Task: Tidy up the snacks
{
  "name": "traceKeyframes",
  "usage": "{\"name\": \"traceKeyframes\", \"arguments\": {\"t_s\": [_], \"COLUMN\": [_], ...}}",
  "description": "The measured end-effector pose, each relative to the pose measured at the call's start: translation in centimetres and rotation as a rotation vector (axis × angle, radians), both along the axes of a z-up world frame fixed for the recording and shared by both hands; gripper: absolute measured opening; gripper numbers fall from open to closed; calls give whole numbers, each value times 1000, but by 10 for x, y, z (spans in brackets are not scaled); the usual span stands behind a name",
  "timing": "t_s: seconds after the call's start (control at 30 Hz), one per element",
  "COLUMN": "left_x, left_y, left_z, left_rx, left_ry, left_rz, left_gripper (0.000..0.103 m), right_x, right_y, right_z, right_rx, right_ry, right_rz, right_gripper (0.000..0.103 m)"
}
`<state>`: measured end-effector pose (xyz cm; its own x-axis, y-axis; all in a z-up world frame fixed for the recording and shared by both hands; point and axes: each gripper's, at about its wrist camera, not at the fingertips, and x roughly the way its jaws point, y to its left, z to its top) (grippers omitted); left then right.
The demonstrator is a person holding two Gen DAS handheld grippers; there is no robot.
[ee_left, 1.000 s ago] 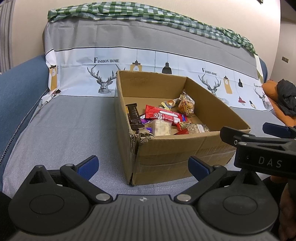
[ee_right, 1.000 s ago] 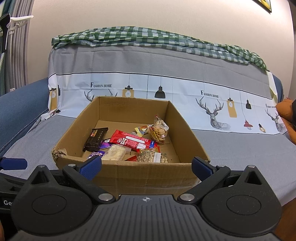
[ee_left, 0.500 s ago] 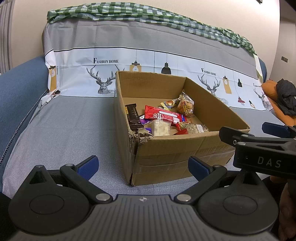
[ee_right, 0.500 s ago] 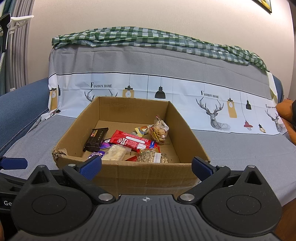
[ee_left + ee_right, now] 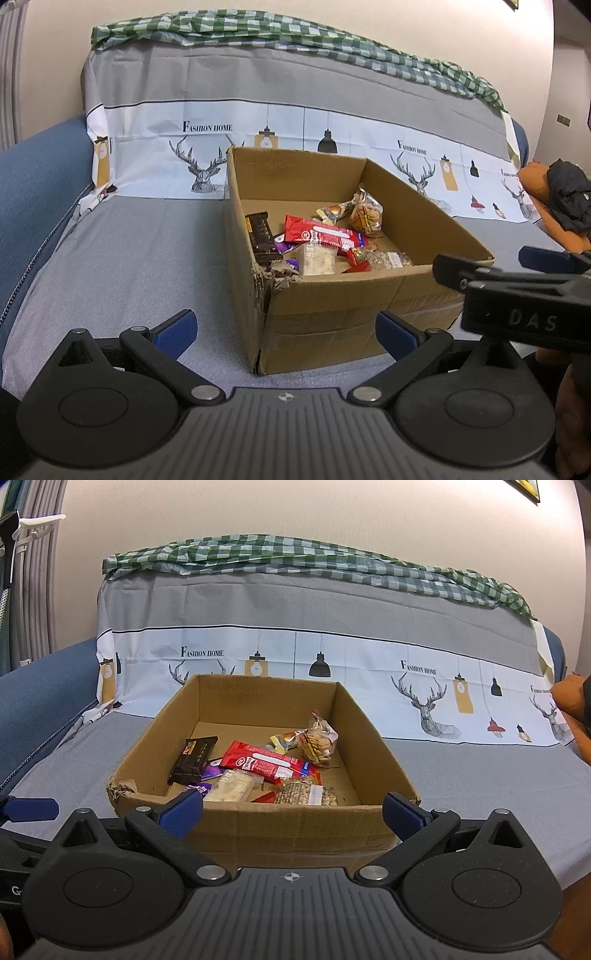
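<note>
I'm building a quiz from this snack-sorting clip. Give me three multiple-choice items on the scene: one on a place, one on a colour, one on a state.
1. Where do the snacks lie?
A. inside the cardboard box
B. on the sofa seat beside it
C. on the backrest

2. What colour is the long wrapper lying across the middle of the pile?
A. green
B. red
C. white

3. How do the two grippers stand?
A. both open and empty
B. left shut on a snack
C. right shut on the box rim

Answers:
1 A: all packets sit within the cardboard box walls.
2 B: the long wrapper is red.
3 A: the left gripper and right gripper show spread fingers with nothing between them.
</note>
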<state>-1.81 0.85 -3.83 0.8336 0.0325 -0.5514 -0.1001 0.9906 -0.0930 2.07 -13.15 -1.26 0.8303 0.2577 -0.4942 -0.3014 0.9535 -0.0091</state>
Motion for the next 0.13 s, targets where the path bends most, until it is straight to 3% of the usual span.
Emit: {"name": "traceKeyframes", "arguments": {"t_s": [0.13], "left_x": [-1], "left_y": [1], "left_z": [4], "left_rx": [-14], "left_ry": [-35], "left_rz": [-22], "left_gripper": [103], "right_x": [2], "right_y": [-3], "right_z": [2], "right_rx": [8], "right_ry": [2], "right_rz": [-5], "right_gripper": [102]}}
